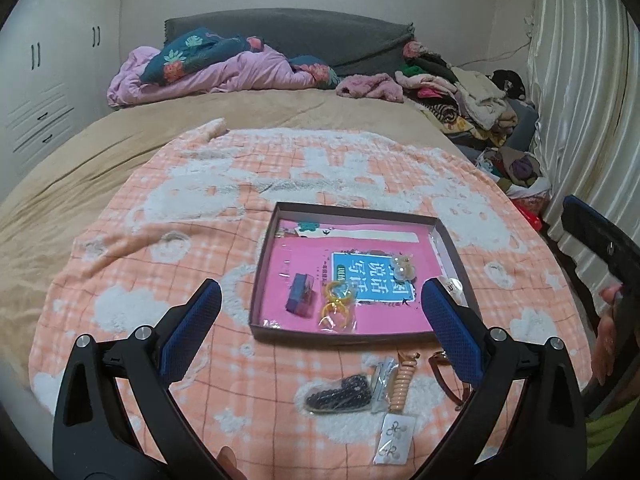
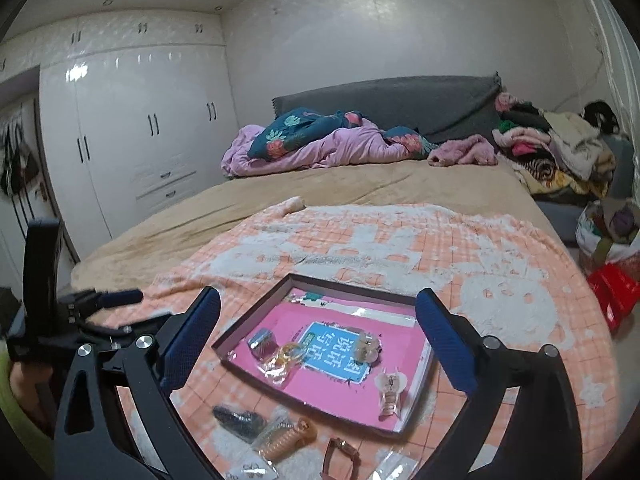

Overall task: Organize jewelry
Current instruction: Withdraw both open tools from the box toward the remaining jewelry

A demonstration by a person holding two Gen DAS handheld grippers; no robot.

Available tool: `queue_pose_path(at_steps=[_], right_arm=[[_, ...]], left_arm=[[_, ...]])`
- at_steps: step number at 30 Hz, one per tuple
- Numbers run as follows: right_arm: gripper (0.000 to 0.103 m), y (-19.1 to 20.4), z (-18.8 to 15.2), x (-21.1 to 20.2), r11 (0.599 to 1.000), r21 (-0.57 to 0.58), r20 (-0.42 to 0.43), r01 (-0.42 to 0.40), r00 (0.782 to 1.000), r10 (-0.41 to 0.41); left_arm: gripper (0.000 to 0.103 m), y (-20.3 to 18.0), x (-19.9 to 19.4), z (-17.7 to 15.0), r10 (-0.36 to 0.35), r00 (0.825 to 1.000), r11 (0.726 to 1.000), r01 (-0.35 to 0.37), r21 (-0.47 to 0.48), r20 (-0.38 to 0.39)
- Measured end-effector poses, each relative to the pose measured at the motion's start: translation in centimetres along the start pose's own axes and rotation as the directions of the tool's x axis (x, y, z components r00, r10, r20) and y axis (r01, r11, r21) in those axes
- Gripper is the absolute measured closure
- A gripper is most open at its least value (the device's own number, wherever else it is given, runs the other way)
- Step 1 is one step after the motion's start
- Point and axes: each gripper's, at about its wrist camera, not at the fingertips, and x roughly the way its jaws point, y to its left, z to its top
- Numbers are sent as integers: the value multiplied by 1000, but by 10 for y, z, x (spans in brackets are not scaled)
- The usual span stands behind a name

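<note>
The big bed has a peach blanket with white shapes spread on it, and on that blanket sits one flat box, which is the spot everything else is told from. The job looks partly done: some jewelry is in the box and some is still waiting outside it, so this seems to be the gap between one pick and the next. The left gripper hangs above the near edge of the box with its two blue pads wide apart and nothing between them. The right gripper hangs over the box too, also spread wide and holding nothing. Inside the box I count four things: one small purple block, one pair of yellow rings in a clear bag, one pearl piece near the far right side, and one pale hair clip by the right wall. Outside the box, just in front of its near edge, I count five things: one bag of dark beads, one peach coil band, one brown watch strap, one white card with little studs, and one small clear packet. I think the next move is to come down on one of these, maybe the beads, close softly on its bag, lift it, and set it in a bare pink spot in the box.
</note>
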Motion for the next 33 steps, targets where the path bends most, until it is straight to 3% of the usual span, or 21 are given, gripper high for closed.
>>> queue_pose_path(at_steps=[12,33], right_arm=[[6,19,-47,-17,1000,21,-57,-10,998,11],[6,11,-96,-55,994,53,-158,95,984,-86]], left_arm=[[10,22,-14,-25,-4,1000,1000,4,-12,-12],[10,4,-29,-57,-52,998,996,54,73,-32]])
